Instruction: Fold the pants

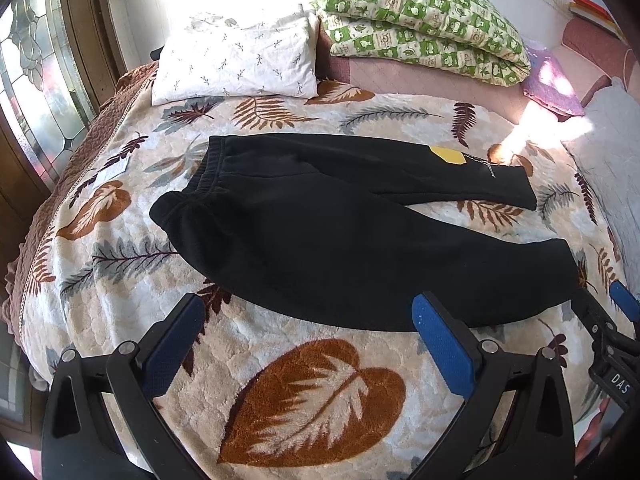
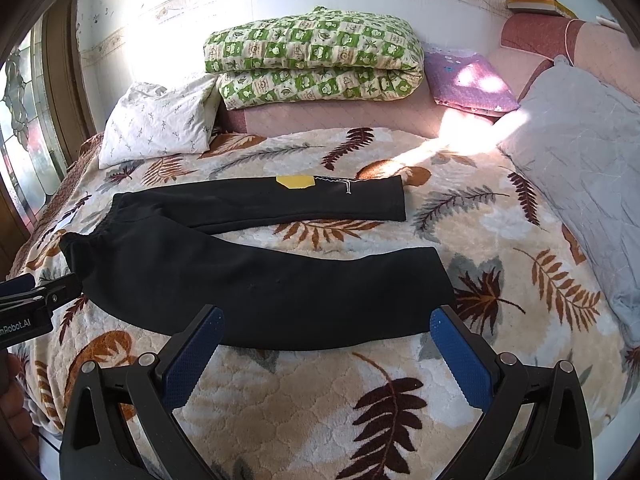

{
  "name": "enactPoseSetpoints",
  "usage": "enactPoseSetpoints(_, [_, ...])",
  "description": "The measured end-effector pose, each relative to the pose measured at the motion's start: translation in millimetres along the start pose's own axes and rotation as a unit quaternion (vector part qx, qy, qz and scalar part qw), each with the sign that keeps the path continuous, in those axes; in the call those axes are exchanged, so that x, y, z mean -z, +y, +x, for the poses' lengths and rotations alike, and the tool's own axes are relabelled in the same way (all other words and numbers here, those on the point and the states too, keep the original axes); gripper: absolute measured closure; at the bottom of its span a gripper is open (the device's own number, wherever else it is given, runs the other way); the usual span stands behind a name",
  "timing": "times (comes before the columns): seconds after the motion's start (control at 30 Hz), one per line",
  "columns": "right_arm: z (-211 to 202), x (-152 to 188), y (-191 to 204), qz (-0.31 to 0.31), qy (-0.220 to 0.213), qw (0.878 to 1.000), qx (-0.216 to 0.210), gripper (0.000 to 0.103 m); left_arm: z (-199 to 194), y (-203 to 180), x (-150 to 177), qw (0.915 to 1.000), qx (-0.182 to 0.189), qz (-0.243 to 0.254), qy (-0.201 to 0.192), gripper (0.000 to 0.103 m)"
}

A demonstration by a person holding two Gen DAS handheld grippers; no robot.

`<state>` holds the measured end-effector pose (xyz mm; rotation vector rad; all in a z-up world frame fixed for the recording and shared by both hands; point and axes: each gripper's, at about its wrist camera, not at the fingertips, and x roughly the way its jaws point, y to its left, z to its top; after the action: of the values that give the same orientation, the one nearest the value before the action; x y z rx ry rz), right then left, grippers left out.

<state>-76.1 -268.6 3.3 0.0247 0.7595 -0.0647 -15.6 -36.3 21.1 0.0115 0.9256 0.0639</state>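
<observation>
Black pants (image 1: 320,232) lie flat on the leaf-patterned blanket (image 1: 312,392), waistband to the left, both legs spread to the right; they also show in the right wrist view (image 2: 248,276). A yellow patch (image 1: 446,154) marks the far leg. My left gripper (image 1: 308,312) is open and empty, just short of the near leg's lower edge. My right gripper (image 2: 326,320) is open and empty, its fingertips at the near leg's lower edge by the cuff. The right gripper shows at the right edge of the left wrist view (image 1: 612,312). The left gripper shows at the left edge of the right wrist view (image 2: 36,284).
A white pillow (image 1: 236,60) and a folded green quilt (image 1: 420,20) lie at the head of the bed. A purple cloth (image 2: 468,80) and a grey pillow (image 2: 584,168) lie to the right. A stained-glass window (image 1: 32,72) stands at the left.
</observation>
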Motion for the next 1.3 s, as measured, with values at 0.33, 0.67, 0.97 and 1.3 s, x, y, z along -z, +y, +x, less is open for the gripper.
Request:
enactPoseSetpoints(0.33, [24, -62, -52, 0.031, 0.011, 0.999, -0.022, 0.0, 37, 37, -83, 0.9957, 0.031, -0.009, 0.087, 0.0])
enactPoseSetpoints(0.67, [156, -150, -132, 0.078, 0.109, 0.989, -0.057, 0.001, 103, 102, -154, 0.9895, -0.018, -0.038, 0.139, 0.0])
enactPoseSetpoints(0.97, [260, -159, -145, 0.117, 0.187, 0.969, -0.111, 0.007, 169, 143, -186, 0.9741, -0.008, -0.083, 0.21, 0.0])
enactPoseSetpoints(1.3, [289, -156, -130, 0.083, 0.214, 0.963, -0.143, 0.025, 225, 153, -194, 0.9616, 0.01, -0.103, 0.254, 0.0])
